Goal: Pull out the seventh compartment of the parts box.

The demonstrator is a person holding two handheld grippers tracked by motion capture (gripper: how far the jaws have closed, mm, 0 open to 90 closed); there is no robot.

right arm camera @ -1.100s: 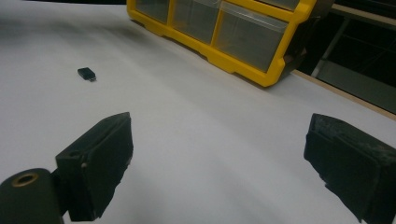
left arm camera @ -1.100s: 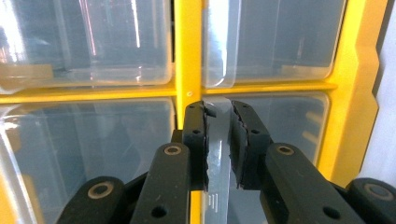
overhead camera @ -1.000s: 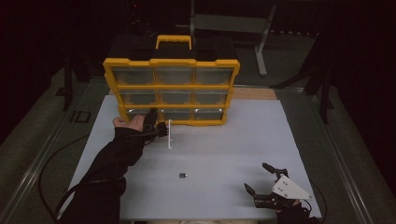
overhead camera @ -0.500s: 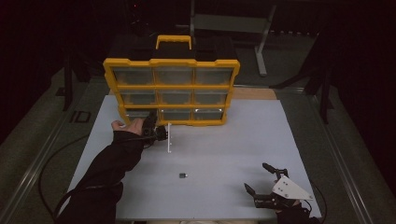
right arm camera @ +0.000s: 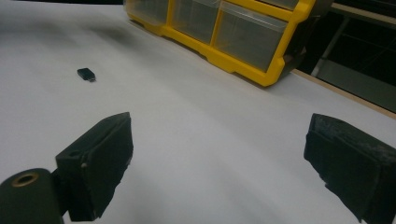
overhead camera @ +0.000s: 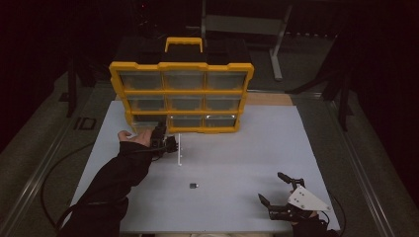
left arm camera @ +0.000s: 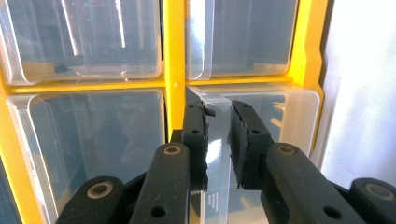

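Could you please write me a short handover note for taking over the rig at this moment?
Left gripper: jaws closed on the front lip of the clear plastic drawer, bottom-left slot of the yellow nine-drawer organiser case.
Right gripper: open, nothing held, near the table's front right corner.
Things: the drawer looks pulled partly out of its slot. A small black rectangular part lies loose on the white table top, between the grippers. A thin white strip lies beside the left gripper.
Done: drawer gripped.
Left: probably slide the drawer further out, then put the black part inside and close it.
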